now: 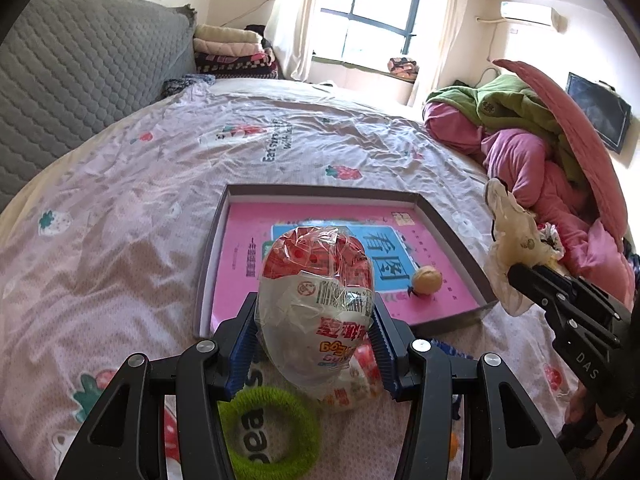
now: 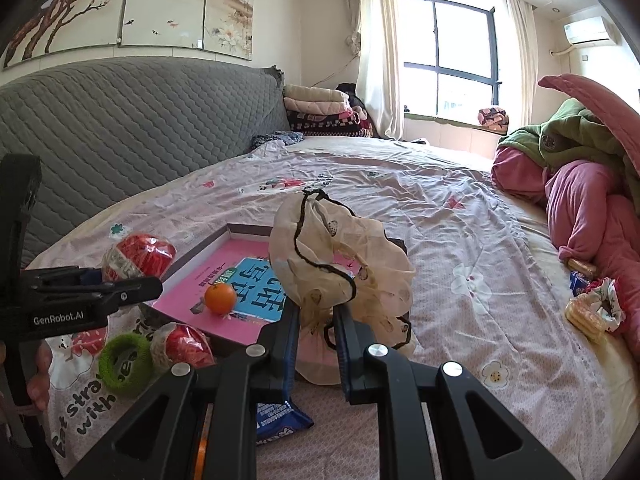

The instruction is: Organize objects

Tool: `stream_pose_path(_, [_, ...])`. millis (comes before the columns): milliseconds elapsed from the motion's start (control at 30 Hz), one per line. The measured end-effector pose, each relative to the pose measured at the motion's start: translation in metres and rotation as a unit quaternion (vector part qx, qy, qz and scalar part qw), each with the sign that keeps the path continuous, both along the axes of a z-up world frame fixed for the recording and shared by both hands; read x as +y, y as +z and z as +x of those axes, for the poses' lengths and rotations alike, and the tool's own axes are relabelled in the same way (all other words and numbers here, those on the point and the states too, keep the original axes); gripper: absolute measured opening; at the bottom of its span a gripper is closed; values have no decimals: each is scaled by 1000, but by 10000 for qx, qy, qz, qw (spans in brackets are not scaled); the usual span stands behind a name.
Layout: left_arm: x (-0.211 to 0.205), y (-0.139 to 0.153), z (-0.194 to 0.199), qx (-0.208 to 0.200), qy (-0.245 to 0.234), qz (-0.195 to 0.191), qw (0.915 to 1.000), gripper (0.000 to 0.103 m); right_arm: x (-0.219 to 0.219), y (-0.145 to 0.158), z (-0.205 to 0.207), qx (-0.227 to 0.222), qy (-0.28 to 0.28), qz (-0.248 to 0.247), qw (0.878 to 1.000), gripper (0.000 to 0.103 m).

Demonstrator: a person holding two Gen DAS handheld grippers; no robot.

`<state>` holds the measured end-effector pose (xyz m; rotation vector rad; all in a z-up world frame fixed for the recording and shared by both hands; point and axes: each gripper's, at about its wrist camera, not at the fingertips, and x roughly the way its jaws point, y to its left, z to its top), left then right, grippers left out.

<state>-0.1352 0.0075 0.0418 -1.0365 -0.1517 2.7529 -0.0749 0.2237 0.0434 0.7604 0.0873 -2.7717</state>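
A: What's showing, L to R?

B: Bed w/ a strawberry-print sheet [image 1: 120,208]; near edge, a green fuzzy ring [image 1: 272,432] is lying just beside a second red-and-white snack pack [image 2: 182,346]. The left gripper [image 1: 316,336] is clamping a plastic-wrapped red-and-white snack pack [image 1: 316,280], jaws pressing both its sides, holding it up over the near edge of a shallow box tray [image 1: 208,264]; a pink book [image 1: 240,276] is lining the tray, w/ a small orange [image 1: 427,279] sitting on it. Further R, the right gripper [image 2: 316,344] is pinching a cream drawstring cloth bag [image 2: 340,264] at its bunched base; bag is standing up above the tray's right side.

A: Risks?

B: My read only: the wrapper looks slick and crinkly, so the pack may be slipping if the squeeze loosens; dropped hard, it could be knocking the orange, which would roll. The bag is floppy; its dark cord could be snagging the tray wall.

A: Diff betw. views?

B: Left wrist cam is showing the barcode side of the held pack, hiding much of the tray; right wrist cam is showing a blue packet [image 2: 280,420] under the gripper, plus biscuits [image 2: 586,318] and a floral scrunchie [image 2: 606,300] far R by pink bedding [image 2: 588,216]; those are barely visible from the left.
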Motion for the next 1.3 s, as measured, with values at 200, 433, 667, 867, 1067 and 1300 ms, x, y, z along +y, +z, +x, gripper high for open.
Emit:
stream_pose_path(200, [-4,-1,-16,-25,17,-96,9999,53,0,1,-6,21,-20,19,10000,18])
stream_pose_path(433, [-9,2,-29,-27,21,-62,10000,53,1,4,-16,81,-42,38,10000,18])
stream_pose_path(667, [-18,5,-44,-10,85,-33,10000,53,0,4,-29,147,-93,137,9998,18])
stream_pose_path(867, [-22,-2,-60,-74,123,-46,9999,53,-2,4,-38,156,-93,163,9997,18])
stream_pose_path(1067, [-18,-8,-78,-102,107,-221,9996,53,-6,2,-48,144,-94,247,9995,18])
stream_pose_path(1300, [-16,-19,-91,-269,98,-262,9992,53,-9,-3,-61,84,-113,307,9994,18])
